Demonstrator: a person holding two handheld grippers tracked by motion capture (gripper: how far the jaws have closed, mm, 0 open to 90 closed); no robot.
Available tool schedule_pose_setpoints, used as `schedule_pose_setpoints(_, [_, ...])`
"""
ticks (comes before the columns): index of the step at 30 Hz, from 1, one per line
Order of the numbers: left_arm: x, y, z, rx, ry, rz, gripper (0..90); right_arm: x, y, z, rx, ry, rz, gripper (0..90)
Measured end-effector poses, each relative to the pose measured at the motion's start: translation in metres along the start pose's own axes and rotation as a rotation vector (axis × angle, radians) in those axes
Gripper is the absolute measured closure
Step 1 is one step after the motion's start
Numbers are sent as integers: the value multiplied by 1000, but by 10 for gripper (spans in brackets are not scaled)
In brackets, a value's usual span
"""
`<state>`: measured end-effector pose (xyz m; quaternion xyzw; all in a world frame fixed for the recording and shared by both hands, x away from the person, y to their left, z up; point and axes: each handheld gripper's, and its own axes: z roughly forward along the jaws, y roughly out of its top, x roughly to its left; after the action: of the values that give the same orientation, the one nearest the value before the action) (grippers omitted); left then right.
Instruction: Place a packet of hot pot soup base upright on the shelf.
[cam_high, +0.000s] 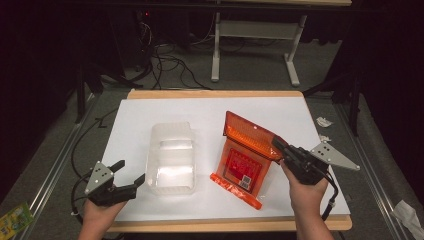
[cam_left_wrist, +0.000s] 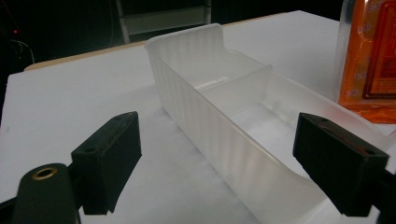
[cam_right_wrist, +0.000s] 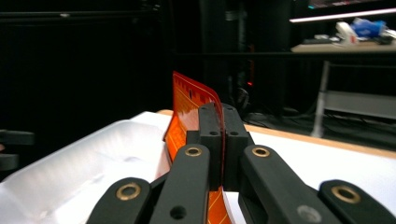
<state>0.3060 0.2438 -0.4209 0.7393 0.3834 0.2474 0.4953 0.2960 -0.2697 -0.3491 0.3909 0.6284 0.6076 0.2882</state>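
**Pouch lifted by one edge; tray unattended**

Right gripper (cam_high: 278, 145) is clenched on the orange pouch's (cam_high: 243, 162) upper edge; its lower end rests on the worktop (cam_high: 135, 112). Left gripper (cam_high: 131, 174) stands released beside the clear tray (cam_high: 171, 157). Likely next: carry the pouch over the tray.

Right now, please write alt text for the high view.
The right gripper is shut on an orange packet, lifting its top edge off the white table. The left gripper waits open beside a clear plastic tray.
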Motion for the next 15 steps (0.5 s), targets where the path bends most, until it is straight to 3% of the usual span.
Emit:
schedule_pose_setpoints(7, [-7, 3, -1, -10, -26, 2, 164, 23, 9, -3, -16, 67, -48, 900])
schedule_pose_setpoints(15, [-21, 11, 1, -16, -62, 12, 164, 39, 15, -7, -25, 124, -58, 900])
